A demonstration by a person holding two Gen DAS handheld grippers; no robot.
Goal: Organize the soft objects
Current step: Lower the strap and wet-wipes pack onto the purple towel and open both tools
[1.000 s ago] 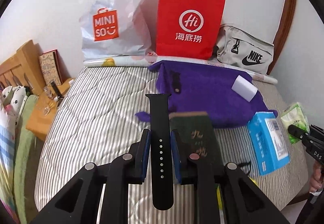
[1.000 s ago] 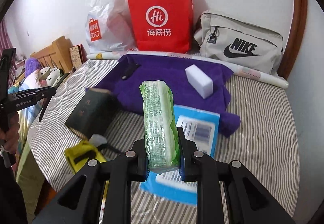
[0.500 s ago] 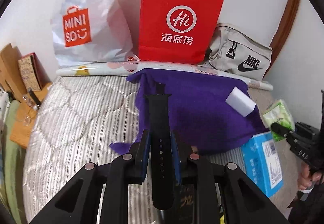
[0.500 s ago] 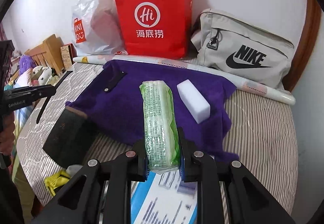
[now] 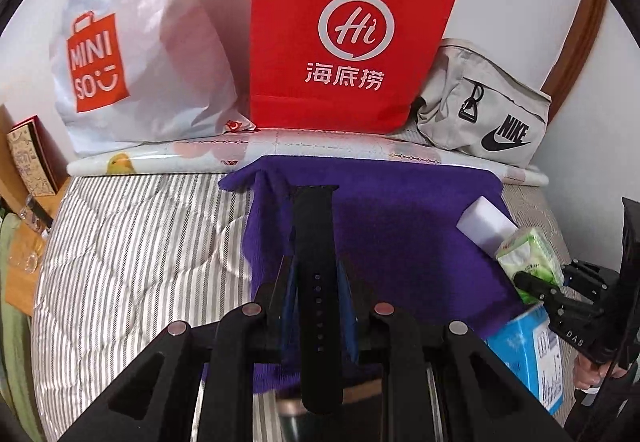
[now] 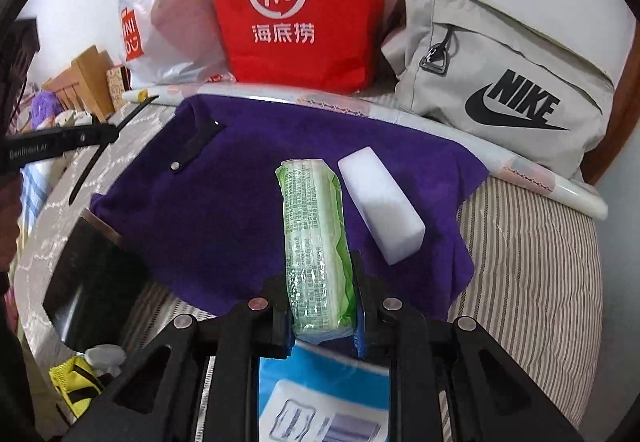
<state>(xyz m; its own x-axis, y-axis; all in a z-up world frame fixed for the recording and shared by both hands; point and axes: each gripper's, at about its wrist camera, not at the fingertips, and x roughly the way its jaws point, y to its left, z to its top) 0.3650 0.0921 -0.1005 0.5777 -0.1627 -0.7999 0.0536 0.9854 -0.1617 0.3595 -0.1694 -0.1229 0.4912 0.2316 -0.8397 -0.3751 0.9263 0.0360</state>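
- Purple cloth (image 6: 224, 210) carries a white sponge block (image 6: 380, 202) at two o'clock of the right gripper (image 6: 322, 318), which clamps a green tissue pack (image 6: 314, 238).
- Left gripper (image 5: 316, 282) pinches a black strap (image 5: 318, 274); red bag (image 5: 344, 34) at twelve.

Bed (image 6: 536, 282) w/ grey-striped quilt. Lying on it: purple cloth (image 6: 240, 202) mid, blue box (image 6: 320, 394) at near edge, dark booklet (image 6: 92, 282) left of cloth, rolled patterned sheet (image 5: 192, 158) along the far side by the wall
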